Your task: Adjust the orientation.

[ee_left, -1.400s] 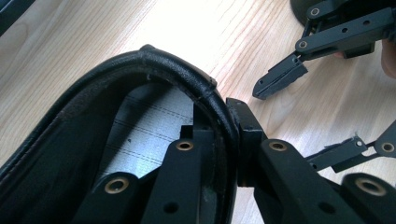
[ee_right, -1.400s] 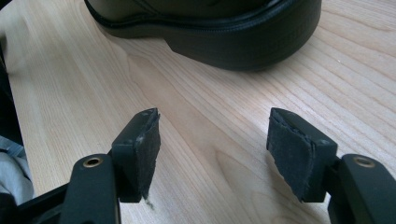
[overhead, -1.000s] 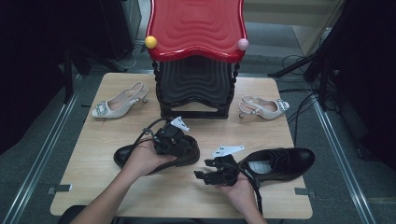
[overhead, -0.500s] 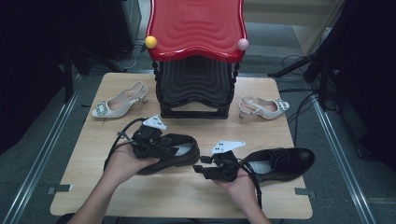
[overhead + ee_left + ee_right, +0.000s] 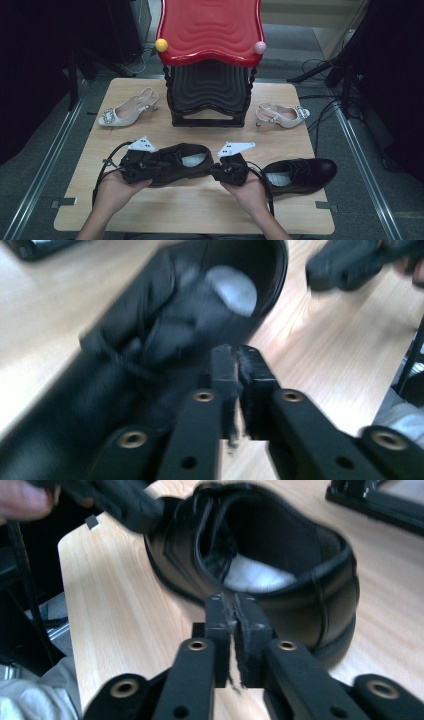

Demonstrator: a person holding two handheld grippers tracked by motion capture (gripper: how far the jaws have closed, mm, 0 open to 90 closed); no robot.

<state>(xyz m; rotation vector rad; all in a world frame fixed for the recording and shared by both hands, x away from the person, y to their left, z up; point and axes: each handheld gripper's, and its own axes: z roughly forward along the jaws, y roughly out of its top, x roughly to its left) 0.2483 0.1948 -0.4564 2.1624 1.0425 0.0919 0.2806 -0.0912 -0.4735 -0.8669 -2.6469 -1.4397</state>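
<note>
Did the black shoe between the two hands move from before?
Yes. The black shoe slid to the right, from under the rack's left side to below the middle of the shoe rack, nearer the other black shoe.

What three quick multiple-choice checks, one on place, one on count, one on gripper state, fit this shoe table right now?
1. Where is the black shoe between the grippers?
A. on the red-topped rack
B. on the table's near half
C. on the floor

2. How many beige heeled shoes are on the table?
A. one
B. two
C. four

3. How do the right gripper's jaws stand?
A. wide open
B. shut empty
C. shut on a ball

Key: 1 B, it lies on the wood before the rack; 2 B, one left of the rack, one right; 3 B, the jaws meet short of the heel.
</note>
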